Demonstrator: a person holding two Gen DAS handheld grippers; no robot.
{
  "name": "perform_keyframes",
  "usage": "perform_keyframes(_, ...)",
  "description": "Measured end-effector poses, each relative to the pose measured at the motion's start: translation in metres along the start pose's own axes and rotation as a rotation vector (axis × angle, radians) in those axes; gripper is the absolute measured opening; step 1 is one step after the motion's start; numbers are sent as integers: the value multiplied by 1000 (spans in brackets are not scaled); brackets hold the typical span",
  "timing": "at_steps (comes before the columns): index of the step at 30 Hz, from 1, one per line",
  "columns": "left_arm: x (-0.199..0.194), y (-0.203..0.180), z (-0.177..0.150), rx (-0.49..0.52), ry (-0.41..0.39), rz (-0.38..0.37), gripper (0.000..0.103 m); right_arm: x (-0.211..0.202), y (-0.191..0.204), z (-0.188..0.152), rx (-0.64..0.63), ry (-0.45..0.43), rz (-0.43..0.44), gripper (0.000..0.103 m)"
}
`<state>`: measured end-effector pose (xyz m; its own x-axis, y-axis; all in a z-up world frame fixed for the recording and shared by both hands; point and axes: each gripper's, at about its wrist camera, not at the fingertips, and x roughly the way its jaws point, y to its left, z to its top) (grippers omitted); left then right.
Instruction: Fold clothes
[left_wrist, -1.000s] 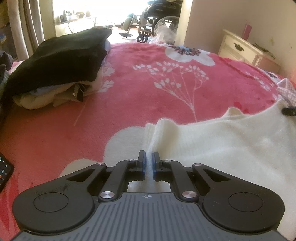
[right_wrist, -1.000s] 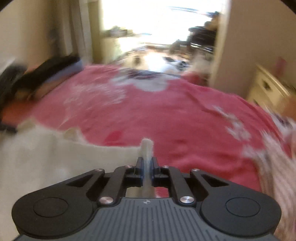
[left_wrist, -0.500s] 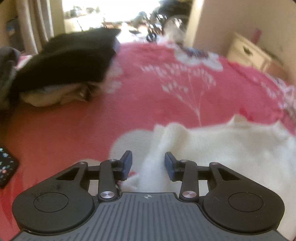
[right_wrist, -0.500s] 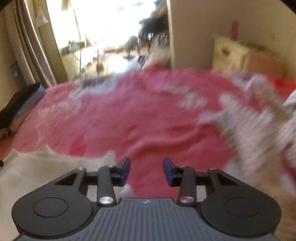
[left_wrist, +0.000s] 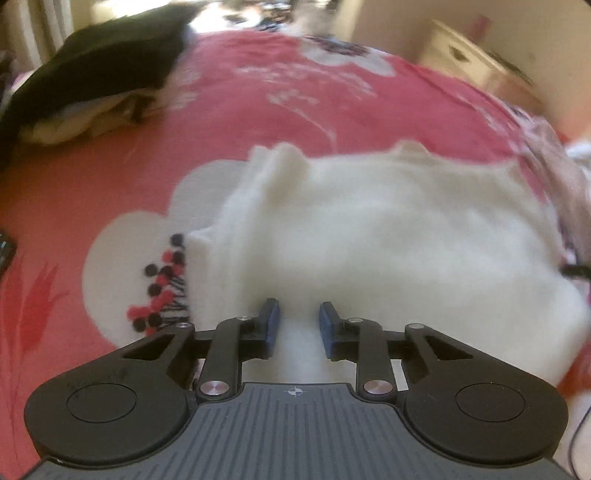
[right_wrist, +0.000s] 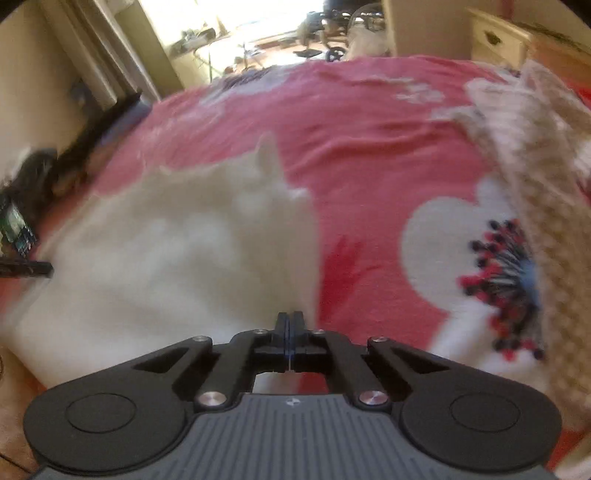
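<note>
Mid-fold: cream sweater (left_wrist: 388, 229) lies on the pink bed blanket (left_wrist: 258, 110), directly ahead of both tools. Left tool (left_wrist: 294, 319) has just been closing, partly open over the near hem, pads not gripping. Right tool (right_wrist: 290, 325) fully closed at the sweater's right edge; whether it pinches fabric, can't tell. Next, probably: grip both corners, then lift together.

A cream-white sweater (left_wrist: 388, 229) is lying plain and unpatterned on the bed's blanket (left_wrist: 258, 110), which is showing deep pink with large white flowers; their centres are carrying black and red dots on thin dark stalks. At the far left a pile of clothes (left_wrist: 96, 70) is showing black on top and pale cream beneath. On the right a beige knitted garment (right_wrist: 535, 184) is showing a small chequered texture. Both claws are showing black, with blue pads (left_wrist: 272, 325) and grey ribbed bodies.
</note>
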<state>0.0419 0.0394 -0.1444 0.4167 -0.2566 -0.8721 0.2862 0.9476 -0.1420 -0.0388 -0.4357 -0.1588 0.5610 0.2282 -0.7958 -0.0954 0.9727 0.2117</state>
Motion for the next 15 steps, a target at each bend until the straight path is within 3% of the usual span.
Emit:
perform_keyframes(2,-12,-10,5,43,2,76,33,-19,-4,6,-18,-33,36,5)
perform_keyframes(5,-38,-33,4,147,21,150,33,-38,-3,13,-74,-43,116,5)
perform_keyframes(9,-71,-68,-13,318,89,125,35,-51,26,-7,-233,23,264,4)
perform_keyframes(12,-67,-85,-36,421,196,98,35,-40,43,-34,-315,115,264,4)
perform_keyframes(15,-34,-87,-69,536,295,165,35,-14,45,-50,-334,181,192,0)
